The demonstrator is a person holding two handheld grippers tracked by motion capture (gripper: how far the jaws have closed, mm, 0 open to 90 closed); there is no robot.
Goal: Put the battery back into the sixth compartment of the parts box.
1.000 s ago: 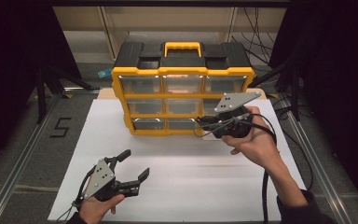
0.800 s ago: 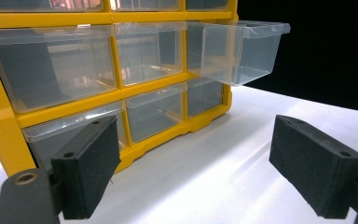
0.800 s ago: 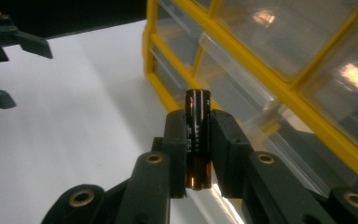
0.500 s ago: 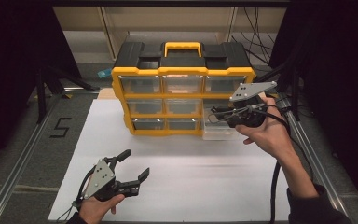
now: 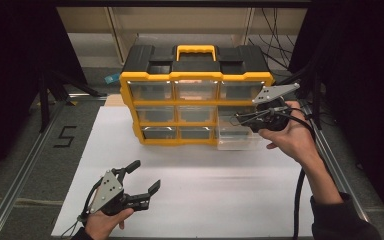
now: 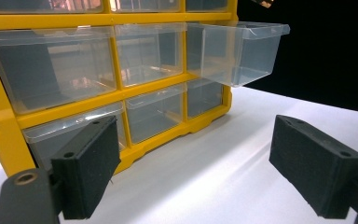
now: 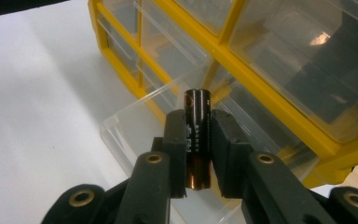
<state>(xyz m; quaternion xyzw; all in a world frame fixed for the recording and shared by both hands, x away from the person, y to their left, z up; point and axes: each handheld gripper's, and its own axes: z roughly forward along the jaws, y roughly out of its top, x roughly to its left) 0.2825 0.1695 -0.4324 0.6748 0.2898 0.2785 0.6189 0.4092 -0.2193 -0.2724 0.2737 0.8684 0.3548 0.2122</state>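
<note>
The yellow organizer [image 5: 196, 107] is the landmark here, standing at the far side of the white sheet [image 5: 205, 185], and its black top with the yellow handle [image 5: 195, 51] runs back into dim shelving that is hard to read. From the high view the right gripper [image 5: 240, 119] is small and dark against the organizer's right side, so its jaws are hard to judge there; the right gripper view settles it, with both pads pressed onto a dark battery [image 7: 197, 135] standing upright between them, its lower end hidden behind the jaws. Right under that battery sits the pulled-out clear drawer [image 7: 168, 154], open at the organizer's lower right and, as far as the glare allows, holding nothing. The left gripper view cuts off the organizer's top row and left edge, but shows the clear drawers [image 6: 56, 60] in place and seemingly bare, with one drawer [image 6: 237, 51] sticking out at the right. The left gripper [image 5: 144, 178] hangs well in front of the organizer, low over the sheet, jaws spread wide and gripping nothing.
</note>
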